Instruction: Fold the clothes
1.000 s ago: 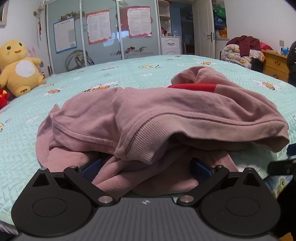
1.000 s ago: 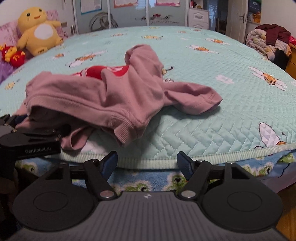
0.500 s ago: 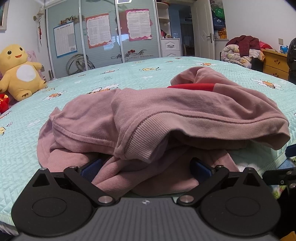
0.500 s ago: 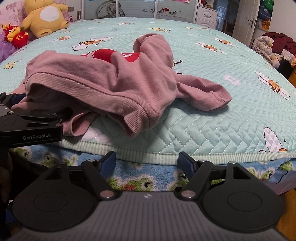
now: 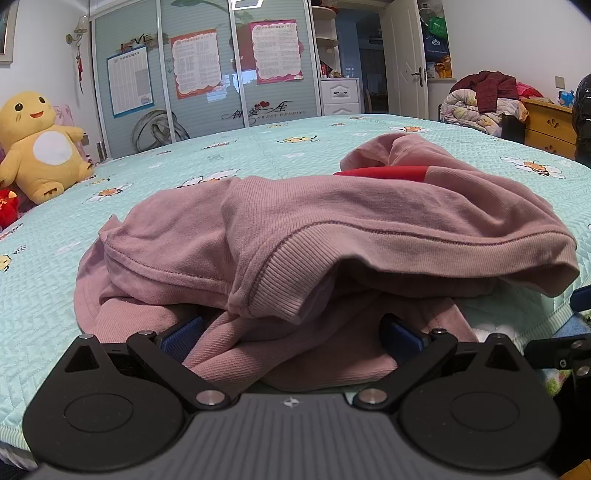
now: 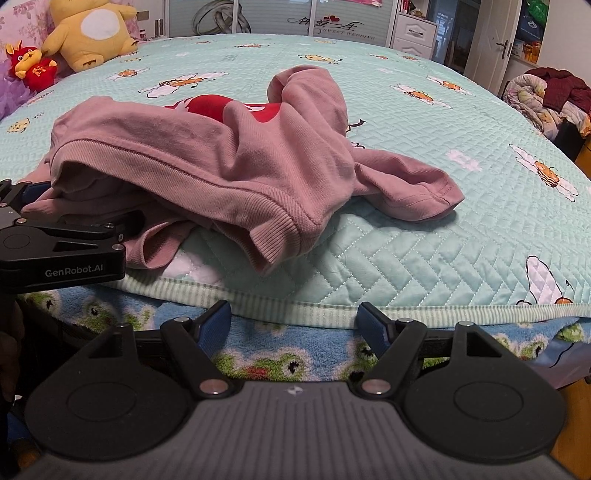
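- We find the pink sweatshirt (image 6: 236, 162) crumpled at the near edge of the bed (image 6: 424, 258), one sleeve stretched to its right.
- The left gripper (image 5: 291, 332) sits at the sweatshirt's near hem, jaws wide, loose fabric bunched between them; we cannot tell whether the pads press it.
- The right gripper (image 6: 293, 325) hangs below the bed's edge, short of the sweatshirt, jaws wide apart and holding nothing.
- A yellow plush toy (image 6: 88, 29) sits at the bed's far left corner.

Mint quilted bed (image 6: 424, 236), crumpled pink sweatshirt (image 6: 236, 158), yellow plush (image 6: 90, 31)
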A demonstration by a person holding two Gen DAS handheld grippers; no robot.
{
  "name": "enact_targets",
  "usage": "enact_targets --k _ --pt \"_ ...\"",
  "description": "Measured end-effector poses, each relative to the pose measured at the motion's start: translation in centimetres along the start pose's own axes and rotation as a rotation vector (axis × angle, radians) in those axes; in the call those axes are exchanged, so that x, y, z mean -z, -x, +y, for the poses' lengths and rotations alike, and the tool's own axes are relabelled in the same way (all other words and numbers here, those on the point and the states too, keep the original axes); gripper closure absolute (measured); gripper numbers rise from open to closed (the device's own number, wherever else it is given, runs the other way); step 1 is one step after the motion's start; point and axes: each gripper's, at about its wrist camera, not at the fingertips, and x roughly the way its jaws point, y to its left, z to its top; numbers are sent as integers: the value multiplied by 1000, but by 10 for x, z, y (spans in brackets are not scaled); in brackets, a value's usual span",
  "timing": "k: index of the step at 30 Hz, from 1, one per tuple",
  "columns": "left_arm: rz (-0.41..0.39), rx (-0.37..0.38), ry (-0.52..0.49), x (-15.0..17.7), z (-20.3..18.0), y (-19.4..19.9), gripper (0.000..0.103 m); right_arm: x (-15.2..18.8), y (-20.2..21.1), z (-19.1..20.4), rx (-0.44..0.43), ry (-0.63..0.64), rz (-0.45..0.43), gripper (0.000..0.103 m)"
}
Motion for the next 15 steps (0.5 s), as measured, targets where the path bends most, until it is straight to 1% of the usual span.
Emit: enact_targets --k 15 --pt "-2 0 -2 0 0 0 0 0 0 0 2 1 -1 27"
